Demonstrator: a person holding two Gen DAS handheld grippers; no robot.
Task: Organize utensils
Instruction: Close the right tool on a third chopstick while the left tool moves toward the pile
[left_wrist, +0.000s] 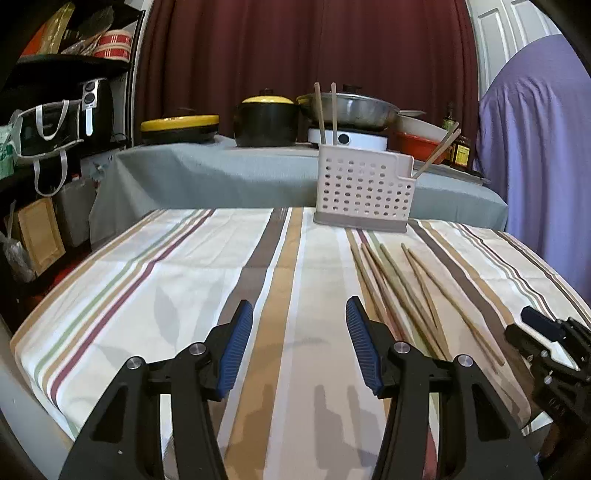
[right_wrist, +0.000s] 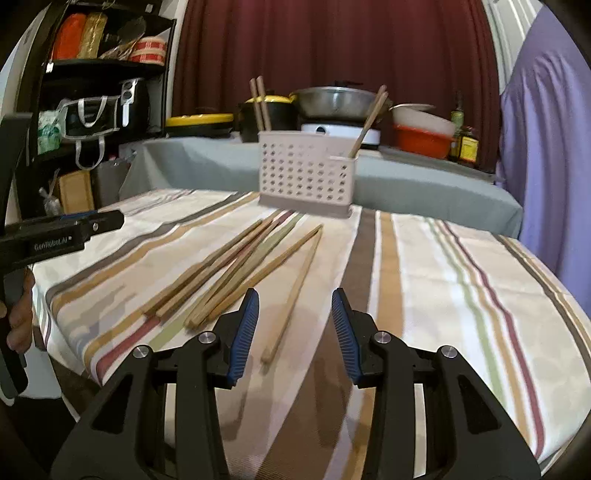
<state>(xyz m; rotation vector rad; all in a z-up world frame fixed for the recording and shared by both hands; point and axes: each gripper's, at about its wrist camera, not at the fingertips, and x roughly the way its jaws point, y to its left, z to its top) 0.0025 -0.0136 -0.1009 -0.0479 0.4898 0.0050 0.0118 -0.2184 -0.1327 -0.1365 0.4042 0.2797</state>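
Lying loose on striped cloth (right_wrist: 424, 280), chopsticks (right_wrist: 236, 273) just ahead of open right tongs (right_wrist: 293, 304)

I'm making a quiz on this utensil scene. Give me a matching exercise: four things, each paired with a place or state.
1. utensil holder
2. loose chopsticks
3. left gripper
4. lidded black pot

A. lying flat on the striped cloth
B. open, holding nothing
C. on the grey-covered table behind
D. upright at the striped cloth's far edge, chopsticks in it

Pairs: 1-D, 2-A, 3-B, 4-C
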